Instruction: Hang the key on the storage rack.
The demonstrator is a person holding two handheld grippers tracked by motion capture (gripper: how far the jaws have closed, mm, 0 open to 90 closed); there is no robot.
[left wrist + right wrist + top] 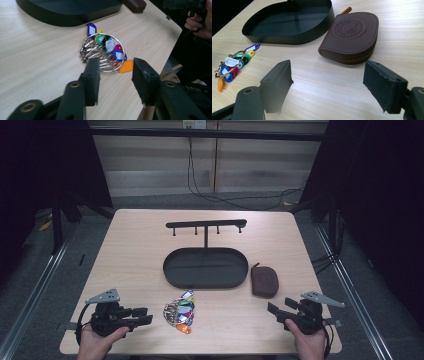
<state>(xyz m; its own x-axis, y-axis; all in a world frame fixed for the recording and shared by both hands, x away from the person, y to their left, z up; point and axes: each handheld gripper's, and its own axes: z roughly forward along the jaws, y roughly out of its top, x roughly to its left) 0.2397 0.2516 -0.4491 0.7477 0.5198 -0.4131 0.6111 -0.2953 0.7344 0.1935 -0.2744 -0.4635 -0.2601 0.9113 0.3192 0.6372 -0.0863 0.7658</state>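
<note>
Left gripper (142,316) near the bench's (130,250) front left corner, jaws spread beside a key ring (180,311), right gripper (274,309) near the front right corner, jaws spread before a brown pouch (264,281)

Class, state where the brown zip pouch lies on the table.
In the high view, the brown pouch lies right of the black oval tray, ahead of the right gripper.

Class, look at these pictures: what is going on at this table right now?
A person holds a gripper in each hand near the table's front edge. The left gripper points at a ring of coloured key tags, jaws apart and not touching it. The right gripper faces a brown zip pouch, jaws wide open and empty. Behind them stands a black oval tray with a hook rail, nothing hanging on it.
</note>
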